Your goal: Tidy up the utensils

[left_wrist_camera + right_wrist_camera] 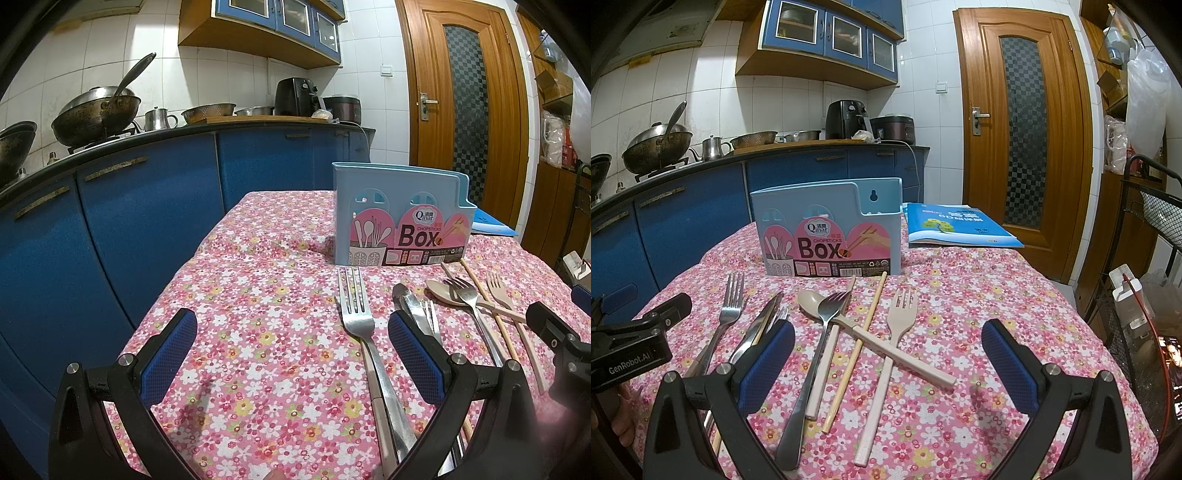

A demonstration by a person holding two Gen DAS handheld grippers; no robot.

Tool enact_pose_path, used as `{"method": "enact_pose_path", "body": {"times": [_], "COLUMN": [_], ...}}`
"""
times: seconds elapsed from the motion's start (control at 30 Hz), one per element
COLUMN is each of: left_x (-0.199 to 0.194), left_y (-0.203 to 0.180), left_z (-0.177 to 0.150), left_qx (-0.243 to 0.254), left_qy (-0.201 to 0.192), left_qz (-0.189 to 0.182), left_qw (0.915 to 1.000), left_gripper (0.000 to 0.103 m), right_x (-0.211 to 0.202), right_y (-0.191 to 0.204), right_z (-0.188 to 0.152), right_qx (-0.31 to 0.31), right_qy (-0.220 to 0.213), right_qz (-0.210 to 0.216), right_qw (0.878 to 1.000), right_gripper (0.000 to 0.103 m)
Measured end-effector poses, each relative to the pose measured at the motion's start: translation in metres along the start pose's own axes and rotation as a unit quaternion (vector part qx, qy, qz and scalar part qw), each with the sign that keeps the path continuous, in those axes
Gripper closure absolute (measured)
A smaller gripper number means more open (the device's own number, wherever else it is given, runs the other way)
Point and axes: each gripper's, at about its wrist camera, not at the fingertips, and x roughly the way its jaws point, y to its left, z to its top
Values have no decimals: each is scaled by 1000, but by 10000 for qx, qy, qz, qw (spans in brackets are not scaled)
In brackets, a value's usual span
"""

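Both tools are hovering with their jaws spread wide and holding nothing: the left gripper is hanging over bare floral tablecloth, and the right gripper is straddling the loose cutlery. That spread looks chosen so either one can drop onto a handle from above.

The utensils are lying handles-toward-the-camera, at about 6 o'clock of the blue chopsticks box, which is standing upright with its open top waiting for them. In the right wrist view a steel fork is lying alone at 9 o'clock of the pile, then a steel knife over a smaller fork. Toward 3 o'clock a beige spoon is crossing over a dark steel fork, a wooden chopstick and a beige plastic fork.

That crossing is likely the obstacle: the spoon is resting over its neighbours, so it probably needs lifting first. The lone fork is sitting just beside the left tool's right finger and looks the easiest pick.

A blue booklet is lying at 3 o'clock of the box, clear of the work. The other tool's black body is crowding the right view's 9 o'clock edge.
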Motion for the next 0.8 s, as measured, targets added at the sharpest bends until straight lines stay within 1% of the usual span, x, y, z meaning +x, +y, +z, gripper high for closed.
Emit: {"method": "enact_pose_path", "body": {"times": [0.8], "left_x": [-2], "left_y": [1], "left_z": [3], "left_qx": [15], "left_qy": [-11], "left_qz": [5], "left_qw": [10000], "left_gripper": [0], "right_x": [0], "right_y": [0], "right_z": [0], "right_qx": [-9], "right_qy": [-1], "right_qz": [-5], "right_qw": [10000], "right_gripper": [0]}}
